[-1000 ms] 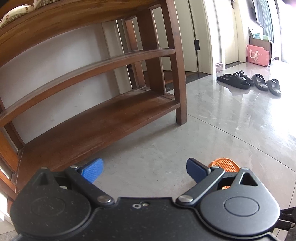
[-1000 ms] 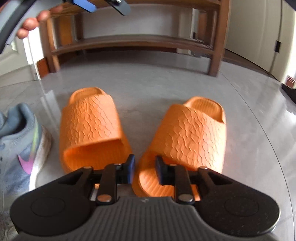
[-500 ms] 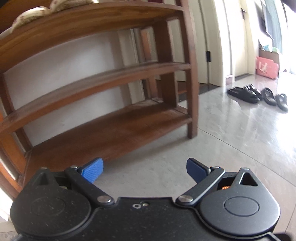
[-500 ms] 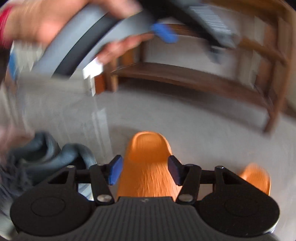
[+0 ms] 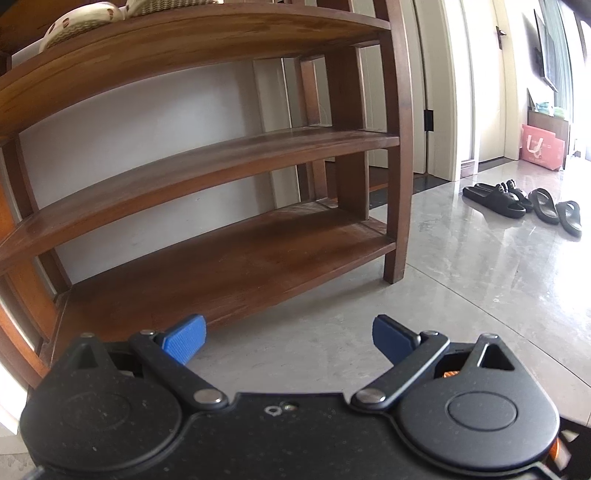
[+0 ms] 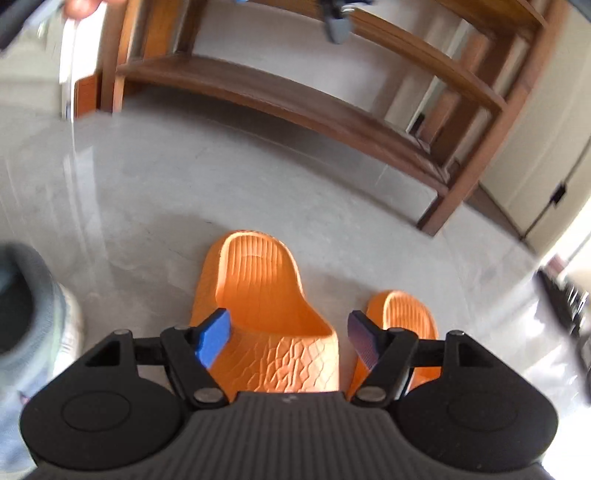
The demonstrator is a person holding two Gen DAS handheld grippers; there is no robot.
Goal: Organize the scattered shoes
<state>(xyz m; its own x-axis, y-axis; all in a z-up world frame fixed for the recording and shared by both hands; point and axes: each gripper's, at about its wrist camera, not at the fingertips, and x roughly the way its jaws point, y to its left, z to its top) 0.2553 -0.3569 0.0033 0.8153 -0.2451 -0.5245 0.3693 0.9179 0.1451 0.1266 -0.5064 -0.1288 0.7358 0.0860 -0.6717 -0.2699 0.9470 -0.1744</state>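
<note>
- The right gripper [image 6: 286, 341] points down at the grey floor [image 6: 155, 192]; its blue-padded jaws are opening, and the pads press on nothing.
- An orange slide [image 6: 266, 314] lies on the floor straight ahead of and below this claw, seen between the two pads, heel end away from the claw and scaled strap nearest it.
- A second orange slide [image 6: 404, 317] lies just beyond the right-hand pad, beside the first and apart from it.
- To the left of the claw, at the picture's edge, is a blurred grey sneaker [image 6: 33, 314].
- Farther ahead stands the wooden shoe rack [image 6: 295, 99], with bare lower shelves.
- The left gripper [image 5: 288, 338] has its jaws spread wide with only bare floor between them.
- The rack's bottom shelf lies ahead and to the left of this claw.
- Far ahead to the right, well apart from it, several black sandals [image 5: 517, 203] sit on the floor, with a pink bag [image 5: 541, 147] behind them.
- A patterned slipper [image 5: 85, 18] rests on the rack's top shelf, up and to the left.
</note>
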